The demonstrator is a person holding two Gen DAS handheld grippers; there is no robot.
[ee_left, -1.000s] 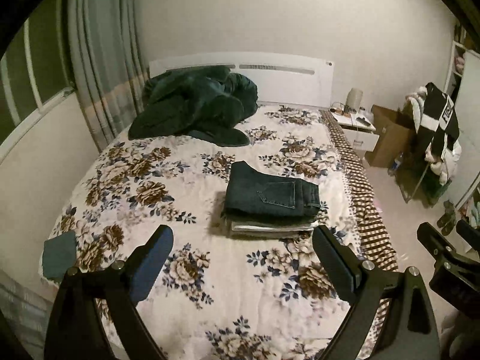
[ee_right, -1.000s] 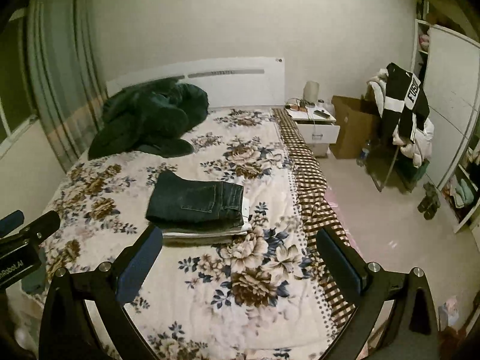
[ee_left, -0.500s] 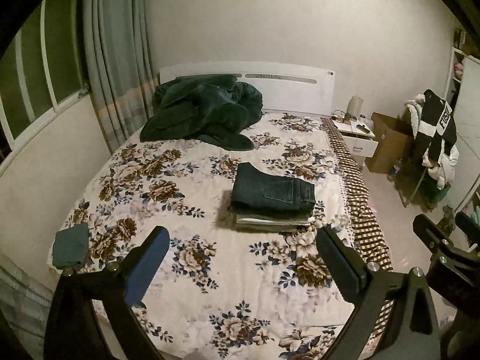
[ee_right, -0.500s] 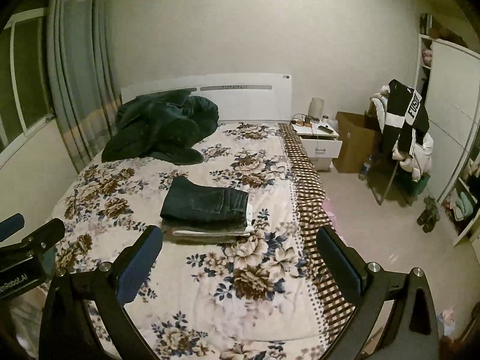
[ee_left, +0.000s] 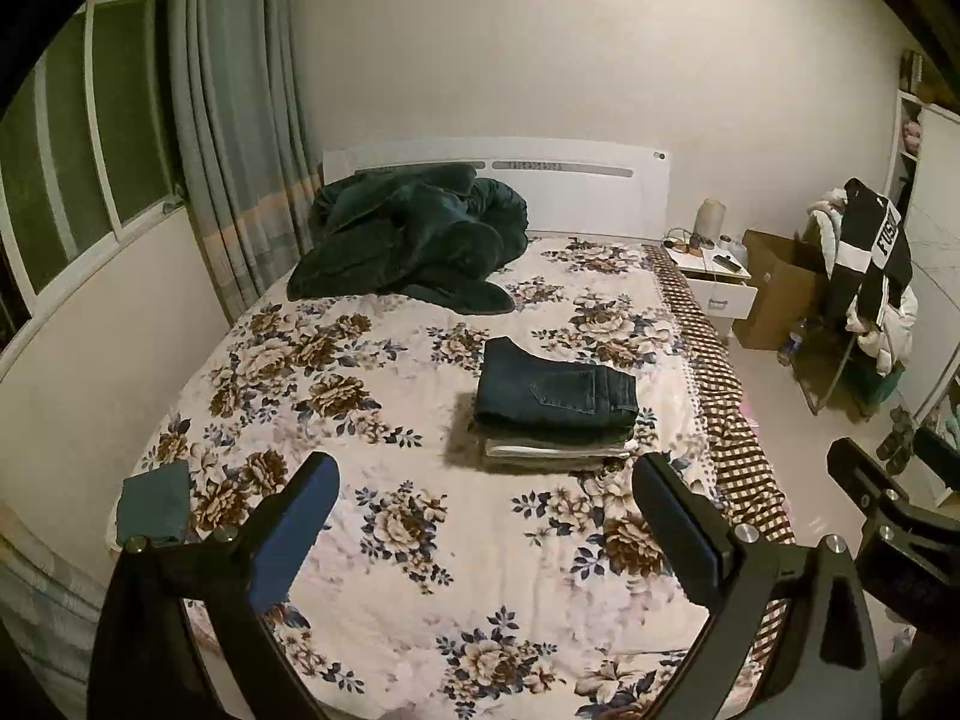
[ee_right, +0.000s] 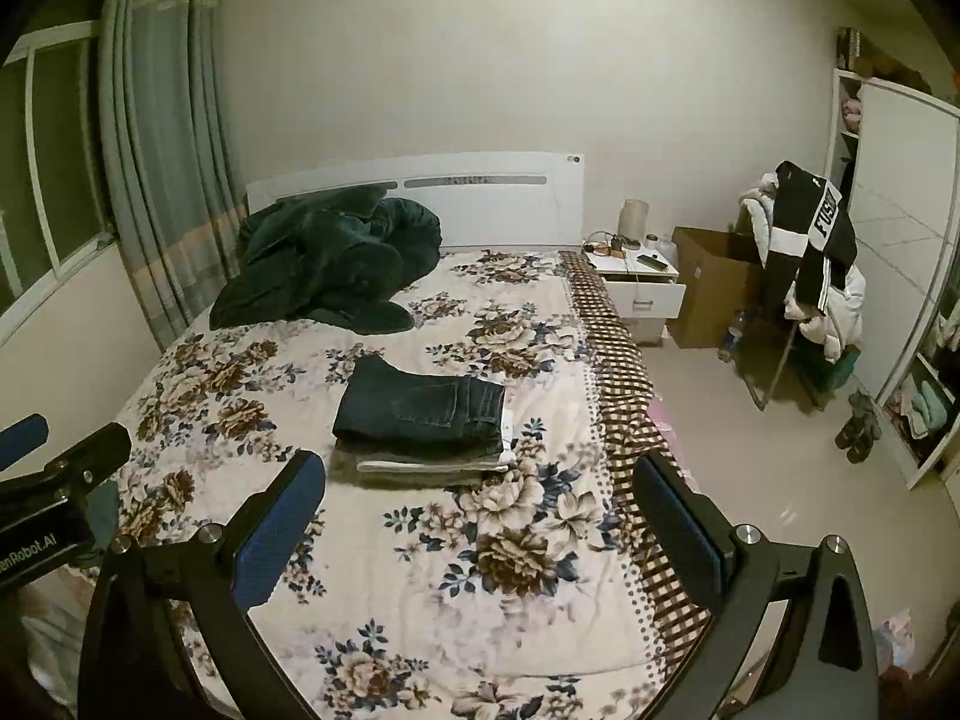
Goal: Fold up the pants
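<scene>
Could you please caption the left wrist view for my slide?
Open left gripper hovers above folded jeans stacked on floral bed.

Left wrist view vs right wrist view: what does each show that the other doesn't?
Only the left wrist view: a small folded teal cloth at the bed's near left corner, plainly visible, and the right tool's body at its right edge.

Only the right wrist view: open wardrobe shelves with clothes, shoes on the floor in front of them, and the left tool's body at its left edge.

Both: the stack of folded pants on the floral bedspread, the dark green blanket by the headboard, the nightstand, and each view's own open, empty tool.
</scene>
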